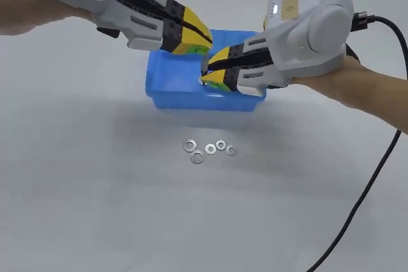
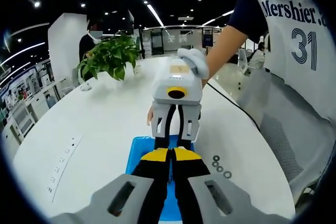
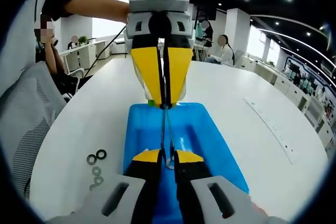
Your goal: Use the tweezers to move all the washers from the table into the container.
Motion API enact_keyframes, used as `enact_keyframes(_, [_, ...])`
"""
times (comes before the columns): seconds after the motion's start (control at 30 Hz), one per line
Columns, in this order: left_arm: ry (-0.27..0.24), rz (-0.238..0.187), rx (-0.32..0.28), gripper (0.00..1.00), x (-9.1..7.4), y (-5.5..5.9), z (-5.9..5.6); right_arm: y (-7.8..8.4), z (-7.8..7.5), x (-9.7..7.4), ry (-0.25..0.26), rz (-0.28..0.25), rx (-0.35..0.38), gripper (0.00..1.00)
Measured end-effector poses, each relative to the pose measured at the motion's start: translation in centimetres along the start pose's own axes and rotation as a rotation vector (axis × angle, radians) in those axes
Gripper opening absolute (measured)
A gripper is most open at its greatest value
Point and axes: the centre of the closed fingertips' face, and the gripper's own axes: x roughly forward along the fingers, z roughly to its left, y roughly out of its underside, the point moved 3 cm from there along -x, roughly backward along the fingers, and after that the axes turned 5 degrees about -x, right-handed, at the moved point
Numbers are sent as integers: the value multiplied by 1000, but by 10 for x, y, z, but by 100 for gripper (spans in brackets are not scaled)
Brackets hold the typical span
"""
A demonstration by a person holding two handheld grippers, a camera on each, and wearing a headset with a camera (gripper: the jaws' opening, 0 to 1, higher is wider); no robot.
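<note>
Left tongs (image 1: 203, 39) and right tongs (image 1: 210, 68) were both clamped on the tweezers (image 3: 166, 129) over the blue container (image 1: 169, 84), tips low inside it; washer in them unclear. Five washers (image 1: 210, 149) lay on the desk (image 1: 95, 189) at its 6 o'clock, so most work looked undone

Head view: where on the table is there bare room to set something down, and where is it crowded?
Free: the wide table stretch left of and nearer than the washers, and the patch between washers and cable. Crowded: over the blue container, where left tongs and right tongs meet on the tweezers.
</note>
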Motion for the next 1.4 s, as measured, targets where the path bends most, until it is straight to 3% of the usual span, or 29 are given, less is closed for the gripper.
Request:
enact_keyframes(0.37, [-16, -12, 35, 5, -9, -21, -7, -23, -1, -15, 39, -46, 5, 12])
enact_keyframes(0.6, [-15, -19, 54, 5, -17, -33, -21, -41, 9, -23, 42, -72, -16, 13])
enact_keyframes(0.97, [-21, -57, 74, 5, -35, -54, -56, -64, 39, -32, 42, -110, -23, 12])
enact_keyframes(1.2, [-17, -74, 57, 5, -40, -53, -84, -67, 65, -35, 31, -121, -11, 12])
enact_keyframes(1.4, [-6, -77, 32, 5, -40, -44, -107, -65, 92, -30, 3, -112, -14, 12])
